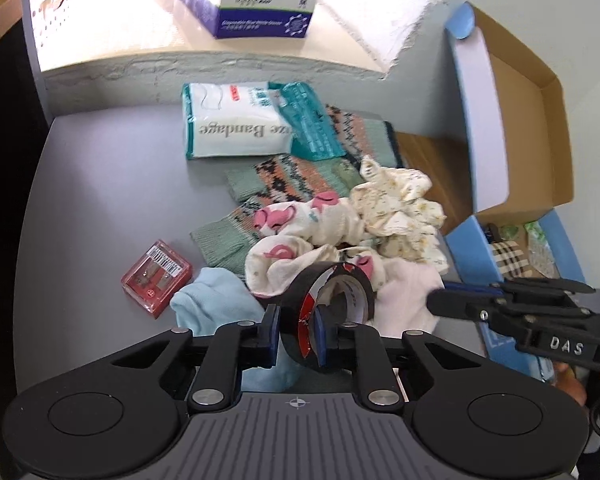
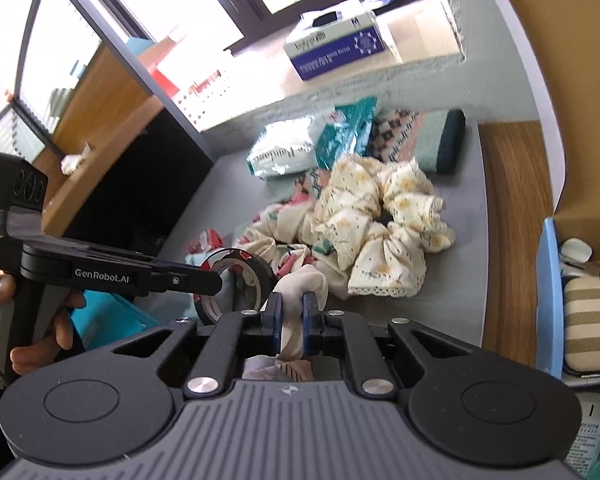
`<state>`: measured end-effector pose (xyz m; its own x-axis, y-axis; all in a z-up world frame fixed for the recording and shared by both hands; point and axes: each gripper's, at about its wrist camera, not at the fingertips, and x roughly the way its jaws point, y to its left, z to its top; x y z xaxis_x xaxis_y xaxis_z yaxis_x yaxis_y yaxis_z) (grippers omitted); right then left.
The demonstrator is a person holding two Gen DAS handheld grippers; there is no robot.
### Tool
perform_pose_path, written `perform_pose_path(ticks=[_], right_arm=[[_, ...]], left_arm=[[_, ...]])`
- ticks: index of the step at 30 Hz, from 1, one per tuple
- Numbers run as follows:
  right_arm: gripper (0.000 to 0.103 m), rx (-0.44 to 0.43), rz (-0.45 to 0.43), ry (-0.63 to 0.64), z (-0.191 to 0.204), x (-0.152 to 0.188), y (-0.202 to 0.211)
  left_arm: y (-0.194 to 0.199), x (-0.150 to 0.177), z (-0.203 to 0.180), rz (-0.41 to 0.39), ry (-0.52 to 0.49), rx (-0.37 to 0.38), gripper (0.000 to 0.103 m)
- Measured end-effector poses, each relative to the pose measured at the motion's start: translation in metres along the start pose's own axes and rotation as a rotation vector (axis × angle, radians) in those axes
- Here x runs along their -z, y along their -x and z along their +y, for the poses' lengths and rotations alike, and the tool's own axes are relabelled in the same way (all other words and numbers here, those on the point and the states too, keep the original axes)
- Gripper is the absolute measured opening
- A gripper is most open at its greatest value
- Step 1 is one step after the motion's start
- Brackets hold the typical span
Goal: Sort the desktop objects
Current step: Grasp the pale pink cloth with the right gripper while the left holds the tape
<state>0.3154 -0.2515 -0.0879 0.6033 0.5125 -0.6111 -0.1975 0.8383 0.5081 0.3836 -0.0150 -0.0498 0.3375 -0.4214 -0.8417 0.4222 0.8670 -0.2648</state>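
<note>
My left gripper [image 1: 296, 330] is shut on a black tape roll [image 1: 327, 312], held upright above the grey desk [image 1: 100, 184]; the roll also shows in the right wrist view [image 2: 236, 280]. My right gripper [image 2: 291, 316] is shut on a pale pink-white sock [image 2: 306, 284], lifting its edge; that sock shows in the left wrist view [image 1: 408, 296]. A cream floral scrunchie [image 2: 380, 232], a pink-patterned sock [image 1: 300, 236], green patterned socks [image 1: 284, 184], a light blue sock [image 1: 216, 304] and a red pencil sharpener [image 1: 156, 276] lie on the desk.
A gauze bandage pack [image 1: 236, 124] lies at the back. A blue glove box [image 1: 256, 4] sits on the raised ledge. An open blue cardboard box [image 1: 512, 128] stands right, holding a plaid case [image 2: 592, 324].
</note>
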Motion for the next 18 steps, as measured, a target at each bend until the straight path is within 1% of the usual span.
perform_pose_path(ticks=[10,18], right_arm=[[0.012,-0.005,-0.104,0.036,0.010,-0.008,0.030],[0.010,-0.033,-0.177,0.050,0.026,-0.006,0.070]], left_arm=[[0.028,-0.003,-0.016,-0.068,-0.020,0.023,0.020],[0.064,0.006,-0.039,-0.128,-0.061,0.046,0.020]])
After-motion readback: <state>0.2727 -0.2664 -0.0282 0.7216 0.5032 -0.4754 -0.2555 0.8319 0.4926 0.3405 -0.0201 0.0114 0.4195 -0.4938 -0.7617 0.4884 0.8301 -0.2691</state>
